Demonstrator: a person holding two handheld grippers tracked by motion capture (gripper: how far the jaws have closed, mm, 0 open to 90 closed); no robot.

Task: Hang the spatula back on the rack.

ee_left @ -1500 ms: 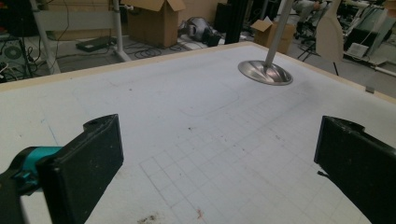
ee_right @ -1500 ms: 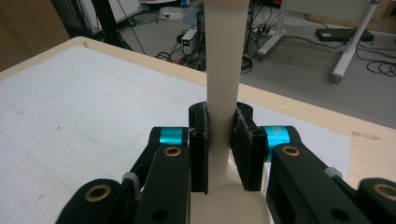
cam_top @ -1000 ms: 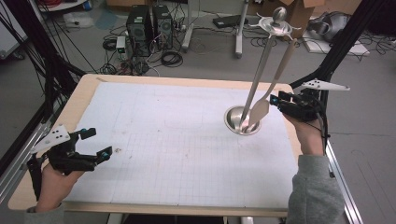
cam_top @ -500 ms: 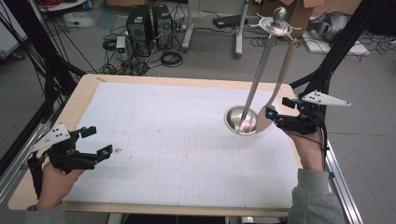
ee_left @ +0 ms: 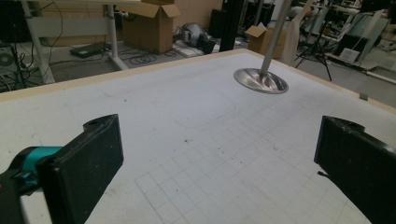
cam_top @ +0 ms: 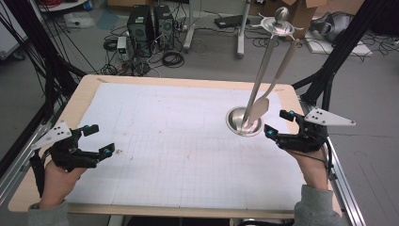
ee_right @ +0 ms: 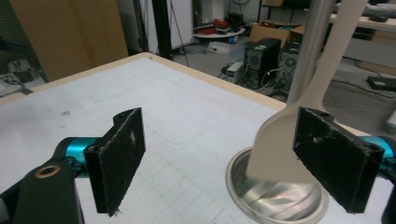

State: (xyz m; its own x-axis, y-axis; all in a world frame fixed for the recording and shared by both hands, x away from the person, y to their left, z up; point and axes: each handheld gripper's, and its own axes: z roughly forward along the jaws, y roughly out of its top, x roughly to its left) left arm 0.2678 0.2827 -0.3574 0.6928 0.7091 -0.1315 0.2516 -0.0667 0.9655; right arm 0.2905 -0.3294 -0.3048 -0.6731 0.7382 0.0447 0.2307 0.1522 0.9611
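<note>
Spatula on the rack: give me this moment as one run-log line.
spatula: hanging from rack, not gripped | right gripper: jaws just opened, nothing between, beside rack base | left gripper: open, empty

A lab or workshop. Computer towers (cam_top: pixel 150 23) and tangled cables (cam_top: pixel 171 57) sit on the grey floor, beside cardboard boxes (ee_left: pixel 152 23).

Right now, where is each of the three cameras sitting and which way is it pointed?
High view: above the person's side, looking forward and down on the table; shows both forearms, left gripper and right gripper.
Left gripper view: rides the left gripper, looking across the table toward the utensil stand; its two open jaws show.
Right gripper view: rides the right gripper, facing the stand's base and the hanging spatula up close; its jaws, which just opened, show with nothing between them.
Shared: all three see the stand.
</note>
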